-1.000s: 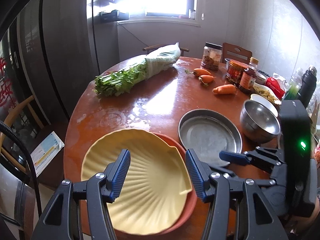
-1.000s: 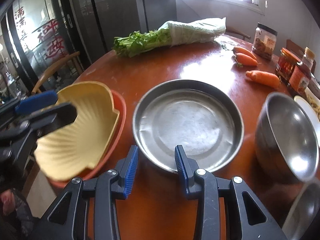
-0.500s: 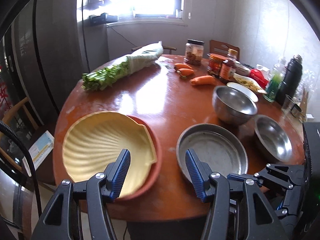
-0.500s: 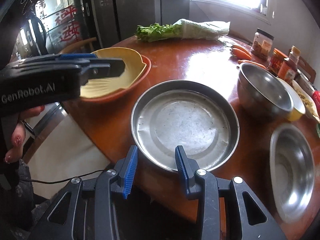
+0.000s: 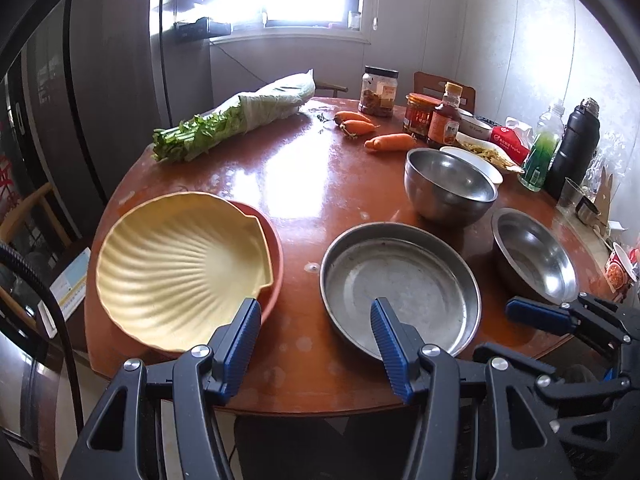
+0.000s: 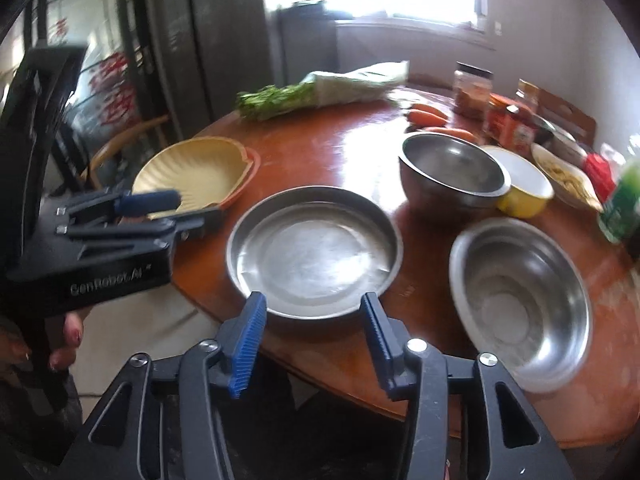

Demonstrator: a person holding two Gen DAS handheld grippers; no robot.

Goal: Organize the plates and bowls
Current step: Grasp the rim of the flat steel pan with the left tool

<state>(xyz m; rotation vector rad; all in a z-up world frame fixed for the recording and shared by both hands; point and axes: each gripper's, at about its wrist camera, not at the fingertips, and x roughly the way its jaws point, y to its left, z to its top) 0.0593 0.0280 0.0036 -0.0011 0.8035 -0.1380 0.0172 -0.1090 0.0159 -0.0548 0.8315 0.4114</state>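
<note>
A yellow shell-shaped plate [image 5: 180, 264] lies in a red plate [image 5: 274, 248] at the table's front left; it also shows in the right wrist view [image 6: 192, 172]. A flat steel plate [image 5: 400, 284] [image 6: 314, 248] sits at the front middle. A deep steel bowl [image 5: 448, 188] [image 6: 452, 172] stands behind it and a shallower steel bowl [image 5: 534, 260] [image 6: 520, 300] to its right. My left gripper [image 5: 314, 344] is open and empty over the table's front edge. My right gripper [image 6: 314, 336] is open and empty, just in front of the steel plate.
The round wooden table [image 5: 304, 176] also holds bagged greens [image 5: 236, 120], carrots [image 5: 390, 142], jars and sauce bottles [image 5: 416, 116], a yellow bowl [image 6: 524, 188], a dish of food [image 5: 486, 154], a green bottle [image 5: 540, 152] and a black flask [image 5: 574, 148]. A chair [image 6: 120, 148] stands at left.
Both grippers have pulled back and up from the table, so more of it shows. The yellow plate stays in the red plate. Both stay open and empty.
</note>
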